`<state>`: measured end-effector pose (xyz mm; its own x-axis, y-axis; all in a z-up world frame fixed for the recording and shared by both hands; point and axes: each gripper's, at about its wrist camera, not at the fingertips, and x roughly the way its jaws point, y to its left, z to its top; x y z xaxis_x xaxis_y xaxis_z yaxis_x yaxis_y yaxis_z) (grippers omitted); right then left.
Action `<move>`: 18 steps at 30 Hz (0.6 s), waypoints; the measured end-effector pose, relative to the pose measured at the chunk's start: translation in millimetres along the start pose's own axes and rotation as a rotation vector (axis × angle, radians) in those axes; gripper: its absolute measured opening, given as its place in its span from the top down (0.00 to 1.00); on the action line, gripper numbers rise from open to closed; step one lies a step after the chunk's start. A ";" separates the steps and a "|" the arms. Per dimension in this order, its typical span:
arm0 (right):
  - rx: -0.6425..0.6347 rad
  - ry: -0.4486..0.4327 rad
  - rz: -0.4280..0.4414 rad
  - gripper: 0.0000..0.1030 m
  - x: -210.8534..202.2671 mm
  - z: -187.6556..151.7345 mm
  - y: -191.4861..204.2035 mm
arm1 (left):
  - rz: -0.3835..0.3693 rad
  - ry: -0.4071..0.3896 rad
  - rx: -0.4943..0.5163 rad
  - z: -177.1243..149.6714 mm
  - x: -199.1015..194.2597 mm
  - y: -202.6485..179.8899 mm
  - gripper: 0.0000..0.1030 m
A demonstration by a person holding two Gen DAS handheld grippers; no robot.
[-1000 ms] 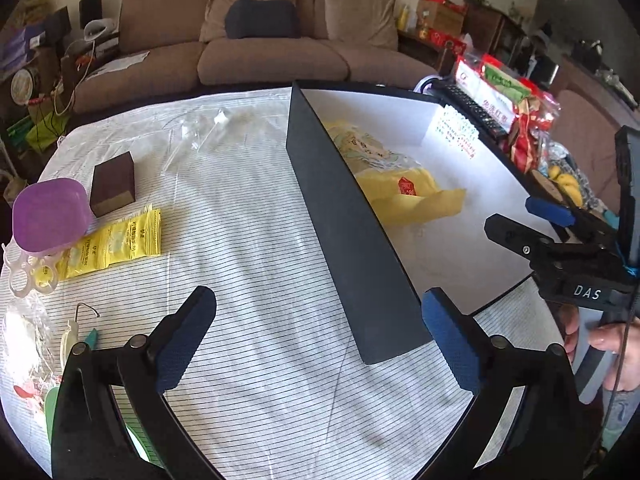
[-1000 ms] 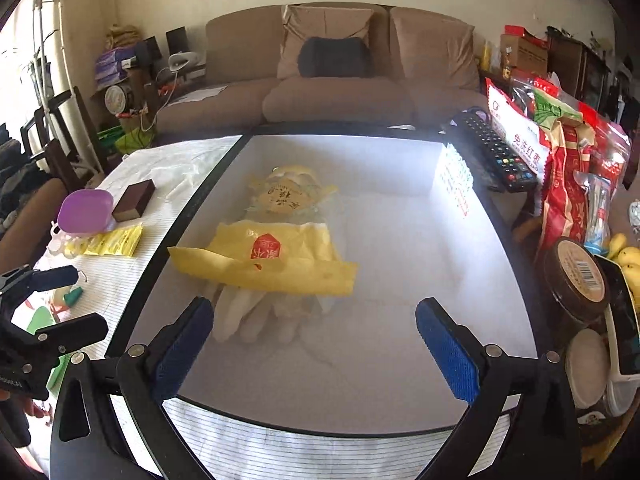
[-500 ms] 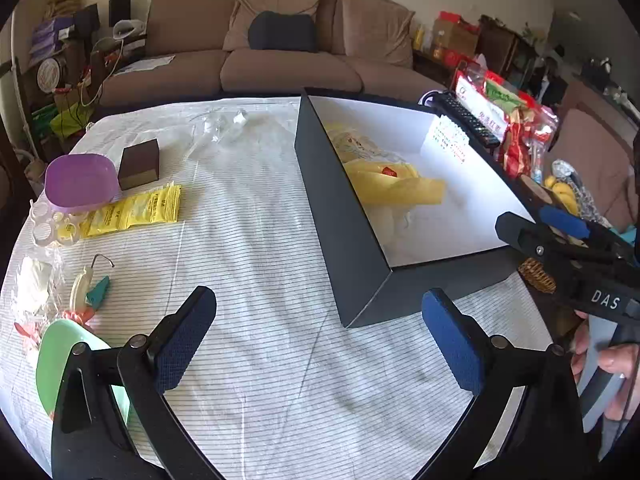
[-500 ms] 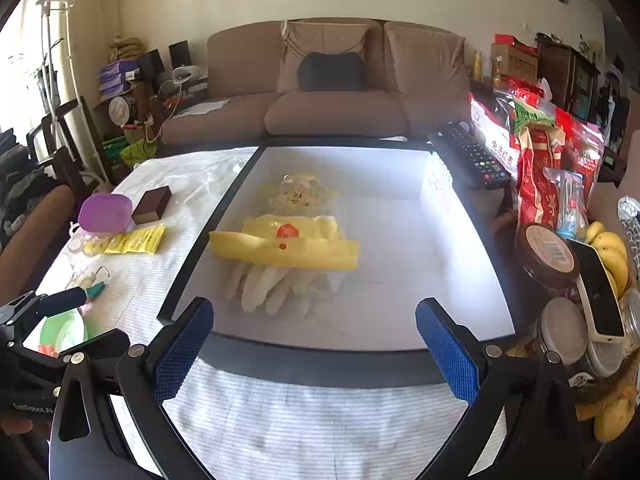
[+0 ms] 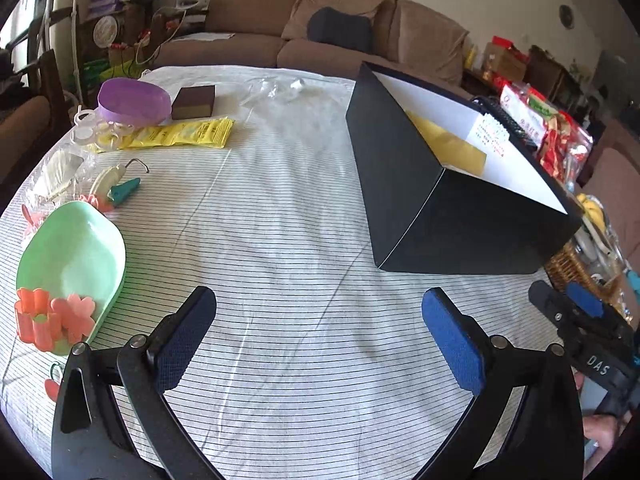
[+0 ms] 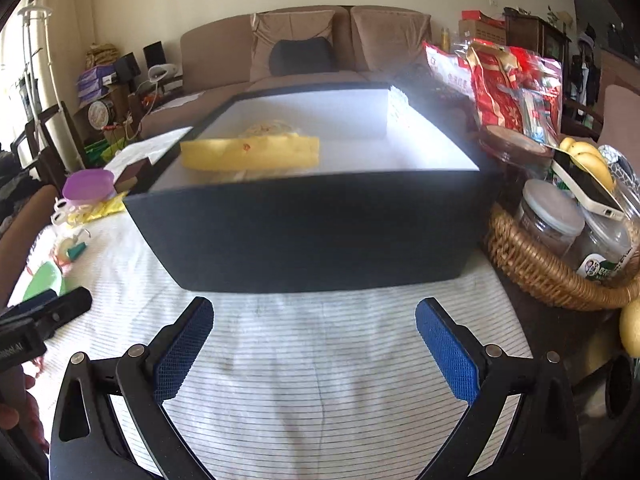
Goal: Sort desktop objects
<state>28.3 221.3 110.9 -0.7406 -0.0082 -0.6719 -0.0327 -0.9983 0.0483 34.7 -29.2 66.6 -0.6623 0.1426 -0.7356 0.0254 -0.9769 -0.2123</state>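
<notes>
Hovering low over the striped tablecloth (image 5: 288, 240), the left gripper (image 5: 318, 336) has its jaws spread wide with nothing between them, and the right gripper (image 6: 314, 344) is likewise spread and empty. The black box (image 6: 304, 232) sits directly ahead of the right gripper, its near wall facing the fingers; a yellow packet (image 6: 250, 154) already lies inside on the white floor. The unsorted things lie well to the left of the box, ahead and left of the left gripper: a green dish (image 5: 76, 252) holding orange flower pieces (image 5: 52, 320) is nearest, then a teal clip (image 5: 124, 192), a long yellow sachet (image 5: 184, 134), a purple bowl (image 5: 132, 100) and a brown block (image 5: 194, 100) farther out. The sachet's long axis runs left to right, across the left gripper's line of reach. Judging by position, the left gripper is the nearer tool for any of these, and the box lies to its right for the drop.
</notes>
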 end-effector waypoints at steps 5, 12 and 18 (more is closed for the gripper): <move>-0.027 0.041 -0.029 0.00 27.5 -19.4 -4.3 | 0.019 -0.003 0.041 -5.7 19.6 -12.0 0.00; -0.062 0.062 -0.036 0.00 50.3 -20.5 -0.9 | 0.048 0.067 0.095 -15.2 61.4 -23.7 0.00; -0.048 0.157 -0.058 0.00 74.4 -19.7 -2.5 | 0.079 0.102 0.102 -16.0 74.3 -23.6 0.00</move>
<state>-13.5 222.0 46.2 -0.6241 0.0444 -0.7801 -0.0376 -0.9989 -0.0268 -3.1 7.0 6.7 -0.5815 0.0746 -0.8101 -0.0049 -0.9961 -0.0882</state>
